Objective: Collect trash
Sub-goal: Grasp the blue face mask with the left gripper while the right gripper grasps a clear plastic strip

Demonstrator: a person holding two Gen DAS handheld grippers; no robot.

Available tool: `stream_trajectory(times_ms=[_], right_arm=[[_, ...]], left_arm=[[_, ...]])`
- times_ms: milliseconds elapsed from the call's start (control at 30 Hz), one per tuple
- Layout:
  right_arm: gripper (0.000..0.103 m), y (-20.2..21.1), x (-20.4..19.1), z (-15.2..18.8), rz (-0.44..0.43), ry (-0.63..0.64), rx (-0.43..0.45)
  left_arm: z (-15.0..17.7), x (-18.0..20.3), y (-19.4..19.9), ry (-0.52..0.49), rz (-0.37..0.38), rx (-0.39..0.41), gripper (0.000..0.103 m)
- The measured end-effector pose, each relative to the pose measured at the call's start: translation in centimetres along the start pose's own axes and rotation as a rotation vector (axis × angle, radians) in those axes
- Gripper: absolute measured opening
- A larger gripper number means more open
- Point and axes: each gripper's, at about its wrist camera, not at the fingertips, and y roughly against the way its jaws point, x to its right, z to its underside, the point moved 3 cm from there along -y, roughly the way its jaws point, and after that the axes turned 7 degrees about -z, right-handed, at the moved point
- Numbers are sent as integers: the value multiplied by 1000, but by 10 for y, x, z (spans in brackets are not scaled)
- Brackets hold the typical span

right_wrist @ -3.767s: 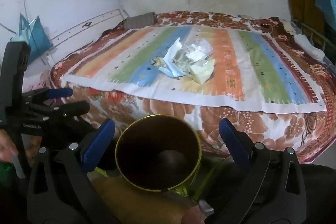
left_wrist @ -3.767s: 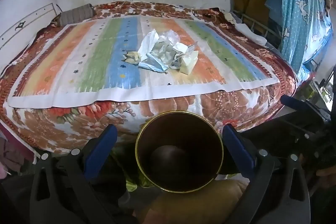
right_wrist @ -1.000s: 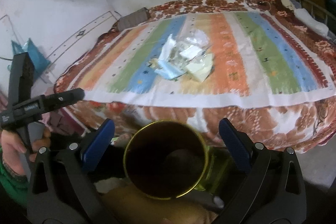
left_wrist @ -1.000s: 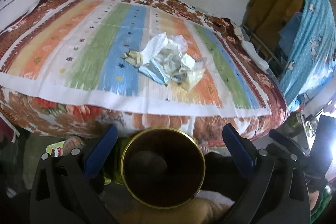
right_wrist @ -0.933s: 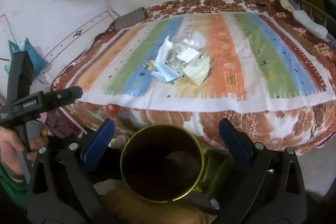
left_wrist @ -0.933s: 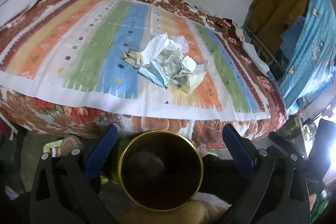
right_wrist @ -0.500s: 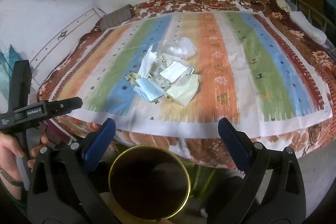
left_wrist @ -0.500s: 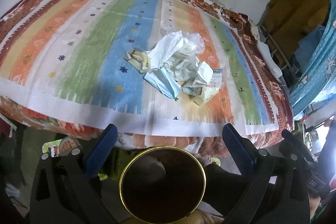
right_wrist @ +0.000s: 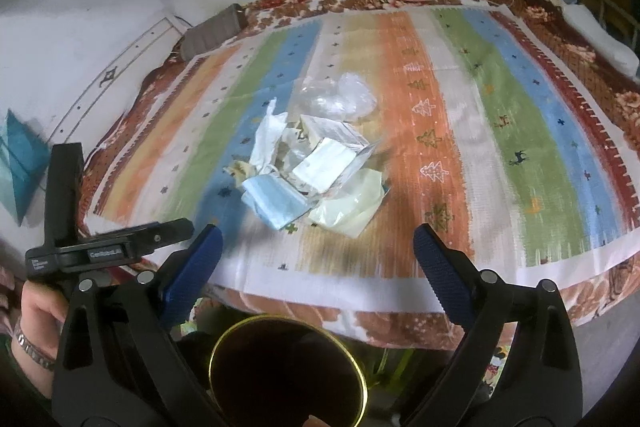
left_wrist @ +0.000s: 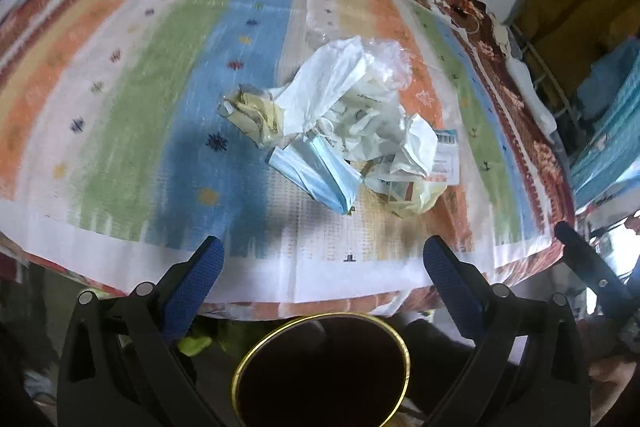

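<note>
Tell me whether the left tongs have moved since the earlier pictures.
Yes. The left tongs have come forward over the bed's near edge toward the trash pile.

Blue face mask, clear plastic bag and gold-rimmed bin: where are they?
Blue face mask (left_wrist: 316,175), left wrist view, pleated middle.
Clear plastic bag (right_wrist: 344,97), right wrist view, crumpled centre.
Gold-rimmed bin (right_wrist: 224,341), right wrist view, left rim.

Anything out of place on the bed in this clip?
Yes: a trash pile sits mid-mat, with a blue face mask, crumpled paper and clear plastic. It clutters an otherwise tidy cover. Both hand-held grippers, left and right, are open, not touching it.
</note>
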Motion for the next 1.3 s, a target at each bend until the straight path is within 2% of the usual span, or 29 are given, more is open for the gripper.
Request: stream_trajectory(times_ms=[200,300,600,733,867,967,1033,1167,1200,1233,1300], right_arm=[[91,-32,16,-14,-30,-69,-53],[90,-48,17,-23,2,-42,-68],[79,-92,41,-44,2,-101,-111],[66,-113,54,-49,-1,-150,-144],[61,-124,60,-52,13,-143,-156],[46,-129,64,-54,-9,-161,-158],[38,-131,64,-55,-20,-170,-158],[11,-136,56,-55,-38,-137,-183],[9,-138,54,-56,-38,-124,-184],[6,-138,52,-56,-38,-113,-184],[3,-136,49,-57,-47,-102,-171]], left_arm=[[-12,-3,-19,-12,-23,-21,97],[-17,-4,-32,-29,-18,-37,97],[-36,-5,-67,-4,2,-70,97],[-40,-8,-88,7,-1,-98,94],[-42,-10,-104,31,14,-130,92],[-46,-11,-112,43,19,-134,90],[-47,-11,-118,68,51,-158,81],[-44,-1,-125,50,69,-177,69],[-44,1,-125,47,73,-176,61],[-44,4,-125,40,78,-173,43],[-45,8,-125,30,74,-167,25]])
